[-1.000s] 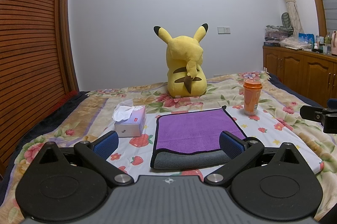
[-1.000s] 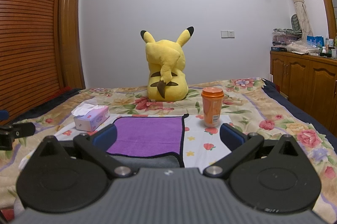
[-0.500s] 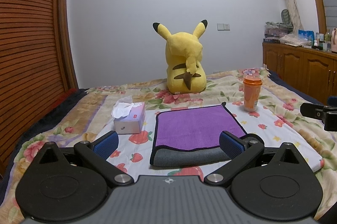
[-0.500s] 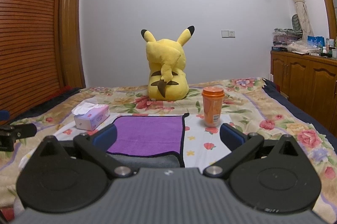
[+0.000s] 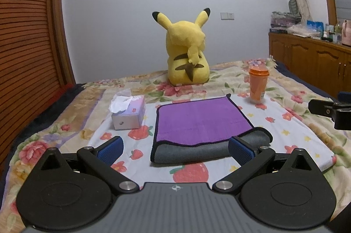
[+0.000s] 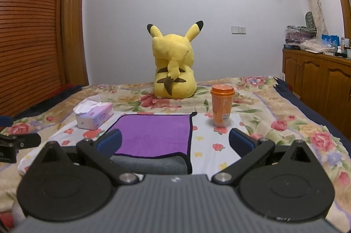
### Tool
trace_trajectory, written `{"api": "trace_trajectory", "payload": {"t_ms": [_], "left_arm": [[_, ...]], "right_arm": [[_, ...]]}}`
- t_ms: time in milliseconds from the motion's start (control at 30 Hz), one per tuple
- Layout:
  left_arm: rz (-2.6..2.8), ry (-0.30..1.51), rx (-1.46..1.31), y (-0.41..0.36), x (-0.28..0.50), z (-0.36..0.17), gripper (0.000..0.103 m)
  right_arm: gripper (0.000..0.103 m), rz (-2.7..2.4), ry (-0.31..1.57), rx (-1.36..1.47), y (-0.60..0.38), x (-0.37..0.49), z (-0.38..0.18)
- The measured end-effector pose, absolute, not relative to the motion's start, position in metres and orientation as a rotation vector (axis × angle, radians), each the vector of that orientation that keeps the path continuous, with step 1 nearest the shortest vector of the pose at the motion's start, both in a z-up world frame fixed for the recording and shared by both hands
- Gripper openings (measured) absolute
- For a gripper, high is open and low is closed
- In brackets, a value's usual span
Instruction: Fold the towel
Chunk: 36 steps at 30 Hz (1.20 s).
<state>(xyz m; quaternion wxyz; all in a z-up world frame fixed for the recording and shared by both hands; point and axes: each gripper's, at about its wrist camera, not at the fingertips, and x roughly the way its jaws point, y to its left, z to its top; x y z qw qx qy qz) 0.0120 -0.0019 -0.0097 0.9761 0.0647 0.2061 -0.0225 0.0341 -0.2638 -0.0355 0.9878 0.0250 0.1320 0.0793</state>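
While one towel (image 5: 201, 121) lies folded on the bed (image 5: 296, 130), purple side up over a grey underlayer with dark edging, two hand-held grippers are held above its near edge. The left hand-held gripper (image 5: 175, 147) is seen with its blue-padded fingers spread wide, nothing between them; the right hand-held gripper (image 6: 175, 141) is likewise spread and empty. One tissue box (image 5: 129, 114), rectangular, with a crumpled white tissue pulled up from its slot, is set left of the towel. One orange lidded cup (image 6: 221, 104), cylindrical, is stood upright to the right. One yellow plush toy (image 5: 186, 53) is seated behind, on the floral bedspread.
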Motion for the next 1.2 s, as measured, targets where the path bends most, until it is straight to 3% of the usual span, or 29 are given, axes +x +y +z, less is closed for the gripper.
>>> {"api": "trace_trajectory", "payload": {"t_ms": [800, 1033, 1200], "left_arm": [[-0.093, 0.501, 0.15, 0.001, 0.06, -0.023, 0.103], [-0.108, 0.496, 0.136, 0.003, 0.073, -0.023, 0.1], [-0.134, 0.522, 0.136, 0.003, 0.084, -0.027, 0.091]], "right_arm": [[0.103, 0.176, 0.318, 0.005, -0.254, 0.068, -0.047], [0.103, 0.191, 0.339, -0.009, -0.25, 0.082, -0.052], [0.103, 0.191, 0.358, -0.004, -0.25, 0.093, -0.054]]}}
